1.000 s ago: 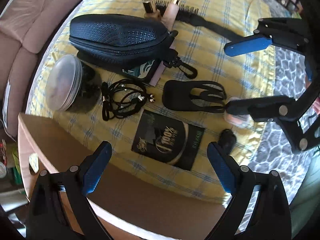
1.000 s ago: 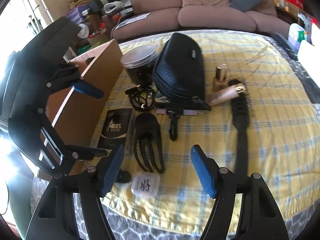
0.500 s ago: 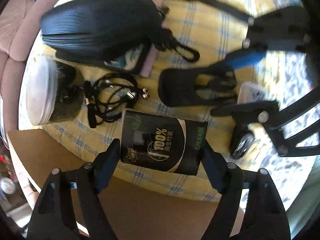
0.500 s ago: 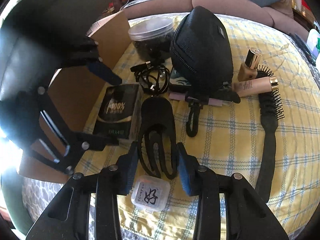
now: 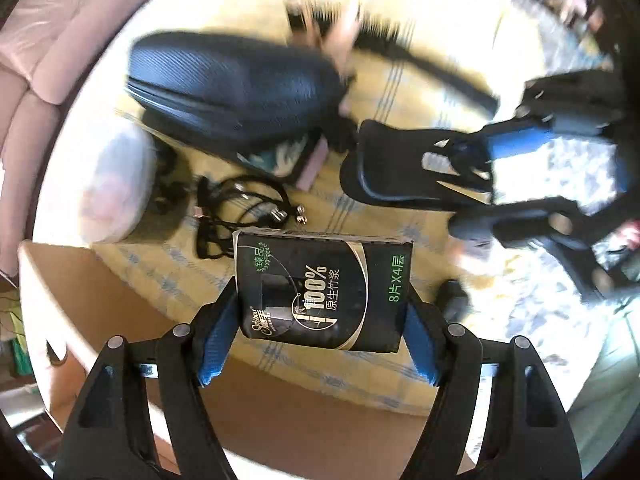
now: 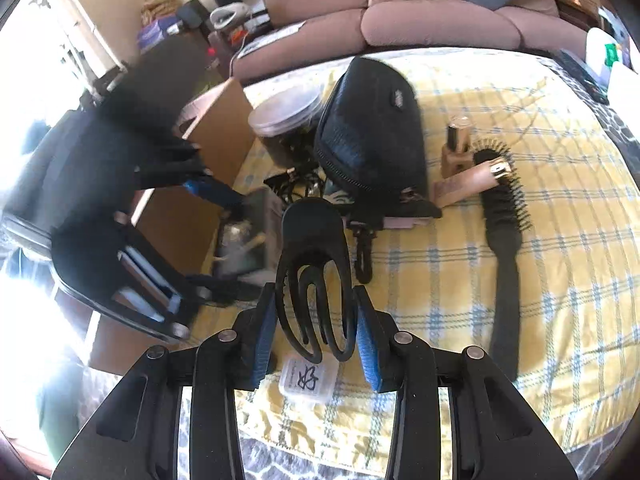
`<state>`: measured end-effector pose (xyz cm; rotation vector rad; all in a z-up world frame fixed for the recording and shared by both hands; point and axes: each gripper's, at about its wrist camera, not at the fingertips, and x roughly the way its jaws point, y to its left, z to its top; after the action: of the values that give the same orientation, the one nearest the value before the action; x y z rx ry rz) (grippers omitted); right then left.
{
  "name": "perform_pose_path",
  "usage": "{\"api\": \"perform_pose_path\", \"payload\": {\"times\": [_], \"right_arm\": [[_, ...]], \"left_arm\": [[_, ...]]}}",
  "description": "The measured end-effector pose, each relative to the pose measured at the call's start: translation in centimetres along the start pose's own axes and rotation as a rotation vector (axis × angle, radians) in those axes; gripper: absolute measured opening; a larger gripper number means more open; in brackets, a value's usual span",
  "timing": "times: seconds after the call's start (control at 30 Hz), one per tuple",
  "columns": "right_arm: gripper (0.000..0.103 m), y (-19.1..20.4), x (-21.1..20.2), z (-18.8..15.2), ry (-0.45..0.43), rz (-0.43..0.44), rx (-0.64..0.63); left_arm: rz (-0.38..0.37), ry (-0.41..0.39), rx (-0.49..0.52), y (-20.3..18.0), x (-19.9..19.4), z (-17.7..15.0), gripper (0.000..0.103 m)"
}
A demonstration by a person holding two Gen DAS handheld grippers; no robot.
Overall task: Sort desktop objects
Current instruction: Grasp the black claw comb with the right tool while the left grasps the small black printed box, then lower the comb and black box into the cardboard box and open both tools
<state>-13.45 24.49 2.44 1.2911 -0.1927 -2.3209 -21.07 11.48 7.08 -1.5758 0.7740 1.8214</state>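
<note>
A yellow checked cloth (image 6: 500, 264) covers the table under me. My left gripper (image 5: 320, 330), jaws just closing, pinches the black tissue pack (image 5: 320, 288) above a cardboard box (image 5: 120, 320). My right gripper (image 6: 316, 334) clamps the black hair claw (image 6: 316, 272).

The left gripper (image 5: 320, 324) points straight down; its jaws have just been closing, and its blue pads (image 5: 218, 340) now press on both short sides of a black tissue pack (image 5: 320, 288); the right gripper (image 6: 316, 336) tilts downward and forward; its jaws have also just closed, clamping a black hair claw (image 6: 314, 272) between the pads.
</note>
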Motion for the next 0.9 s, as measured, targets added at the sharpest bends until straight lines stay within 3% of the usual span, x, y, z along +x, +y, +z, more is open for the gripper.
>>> {"api": "perform_pose_path", "payload": {"times": [0.17,0.23,0.4,0.47,0.67,0.9], "right_arm": [[0.037,1.3,-3.1,0.0,-0.077,0.017,0.018],[0.037,2.2,-4.0,0.2,-0.101,0.023,0.01],[0.037,7.8,-4.7,0.5,-0.129,0.094,-0.02],[0.037,10.0,-4.3,0.7,-0.124,0.131,-0.027],[0.037,17.2,-0.7,1.6,-0.045,0.178,-0.088],[0.037,22.8,5.7,0.9,0.122,0.199,-0.081]], "left_arm": [[0.005,-0.082,-0.008,0.1,-6.6,-3.8,0.071],[0.022,-0.073,-0.015,1.1,-8.1,-7.7,0.071],[0.096,0.053,-0.033,2.8,-7.5,-15.7,0.071],[0.085,0.104,-0.043,3.3,-6.8,-19.3,0.071],[0.062,0.179,-0.044,3.9,-4.6,-25.2,0.071],[0.049,0.188,0.053,3.0,-3.8,-26.5,0.071]]}}
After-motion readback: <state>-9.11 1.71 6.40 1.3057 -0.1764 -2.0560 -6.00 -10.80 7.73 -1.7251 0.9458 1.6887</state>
